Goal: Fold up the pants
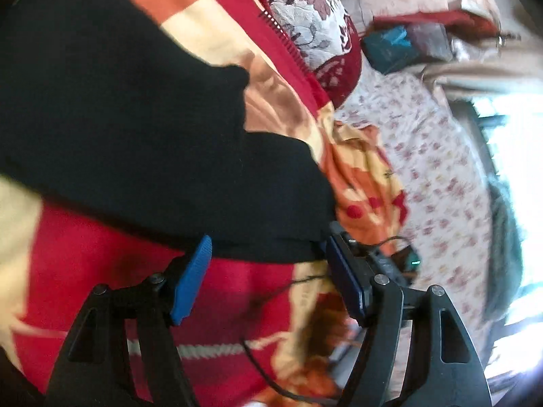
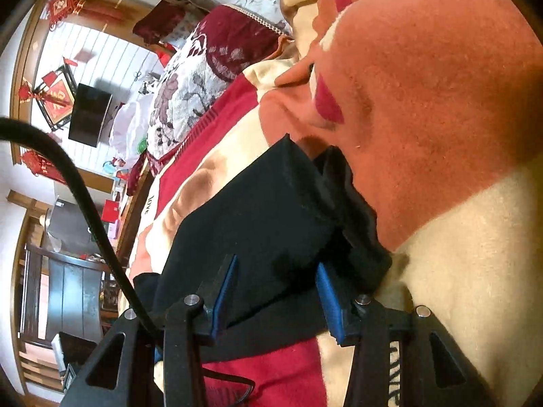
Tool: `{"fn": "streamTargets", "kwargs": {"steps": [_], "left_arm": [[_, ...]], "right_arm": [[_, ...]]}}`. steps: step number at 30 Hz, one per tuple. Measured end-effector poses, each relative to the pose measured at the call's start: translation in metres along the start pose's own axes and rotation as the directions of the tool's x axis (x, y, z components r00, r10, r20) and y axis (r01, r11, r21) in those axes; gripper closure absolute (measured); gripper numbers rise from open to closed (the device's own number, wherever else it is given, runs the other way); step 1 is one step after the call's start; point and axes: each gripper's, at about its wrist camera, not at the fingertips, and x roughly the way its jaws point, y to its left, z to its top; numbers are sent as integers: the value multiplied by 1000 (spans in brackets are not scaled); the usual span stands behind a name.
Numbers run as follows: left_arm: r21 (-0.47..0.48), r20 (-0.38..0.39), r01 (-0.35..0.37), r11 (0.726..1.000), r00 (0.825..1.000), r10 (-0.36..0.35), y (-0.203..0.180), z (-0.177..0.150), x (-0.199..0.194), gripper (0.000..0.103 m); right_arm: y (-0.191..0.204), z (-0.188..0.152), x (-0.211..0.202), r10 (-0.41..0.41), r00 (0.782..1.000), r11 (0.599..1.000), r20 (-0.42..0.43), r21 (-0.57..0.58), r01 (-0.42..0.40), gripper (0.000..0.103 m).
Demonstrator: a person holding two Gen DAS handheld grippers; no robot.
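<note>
Black pants (image 1: pixel 118 101) lie spread over a red, orange and cream blanket (image 1: pixel 237 298) on a bed. In the left wrist view my left gripper (image 1: pixel 268 240) stands wide open at the pants' near edge. The hem runs between its blue pads (image 1: pixel 191 281) without being pressed. In the right wrist view a thick folded bunch of the pants (image 2: pixel 264 210) fills the gap of my right gripper (image 2: pixel 276 264). Both of its blue pads (image 2: pixel 224 291) rest against the cloth, which sits on the blanket (image 2: pixel 424 84).
A floral quilt (image 1: pixel 305 10) (image 2: pixel 176 101) lies beyond the blanket, with a flowered sheet (image 1: pixel 424 142) to its right. A small black device (image 1: pixel 400 257) sits by the left gripper. A black cable (image 2: pixel 68 169) crosses the right view. Dark furniture (image 2: pixel 68 288) stands off the bed.
</note>
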Motion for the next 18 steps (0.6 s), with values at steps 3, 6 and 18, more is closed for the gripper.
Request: {"fn": "streamTargets", "kwargs": {"steps": [3,6,18], "left_arm": [[25,-11,-13,1000,1000,13,-8,-2,7,32],[9,-17,-31,999,999,32,-8,0,20,32],[-92,40,-40,995,998,44,-2,11,49,33]], "right_arm": [[-3,2,1,15,1000,1000,5,11,-15,59],[-6,4,2,24,1000,999,10,28,-25,59],[1,4,6,1,999,999,52,-32,0,83]]}}
